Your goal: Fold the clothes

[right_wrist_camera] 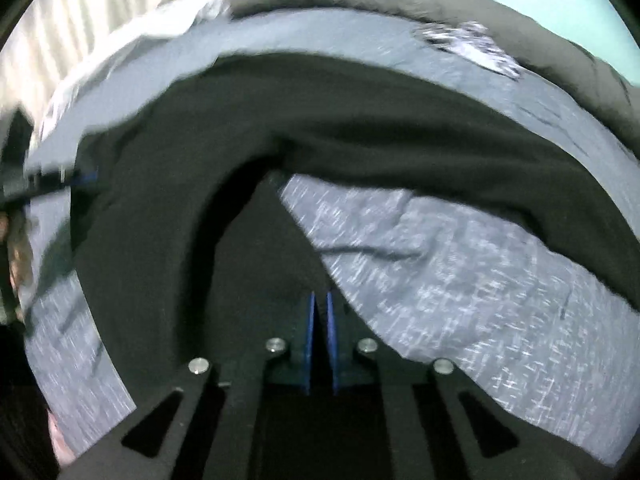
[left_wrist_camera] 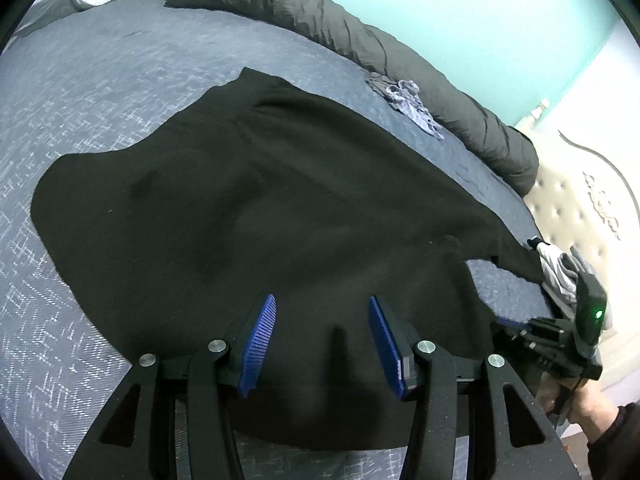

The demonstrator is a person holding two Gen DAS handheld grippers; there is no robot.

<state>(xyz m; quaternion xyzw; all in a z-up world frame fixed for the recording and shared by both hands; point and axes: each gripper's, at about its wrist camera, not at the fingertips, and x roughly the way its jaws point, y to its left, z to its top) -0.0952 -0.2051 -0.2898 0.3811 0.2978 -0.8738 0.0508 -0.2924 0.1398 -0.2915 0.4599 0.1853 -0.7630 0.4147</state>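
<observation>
Left wrist view: my left gripper (left_wrist_camera: 322, 330) hangs wide open, holding nothing, over the near hem of the black garment (left_wrist_camera: 248, 208) spread on the bed (left_wrist_camera: 88, 80). Right wrist view, blurred: my right gripper (right_wrist_camera: 320, 344) seems pinched on a lifted fold. I judge a fold is starting; next, carry that edge across.

A blue-grey patterned bedspread (left_wrist_camera: 100, 92) covers the bed, a rolled dark grey duvet (left_wrist_camera: 332, 28) lying along its far edge beside a cream tufted headboard (left_wrist_camera: 572, 216).
</observation>
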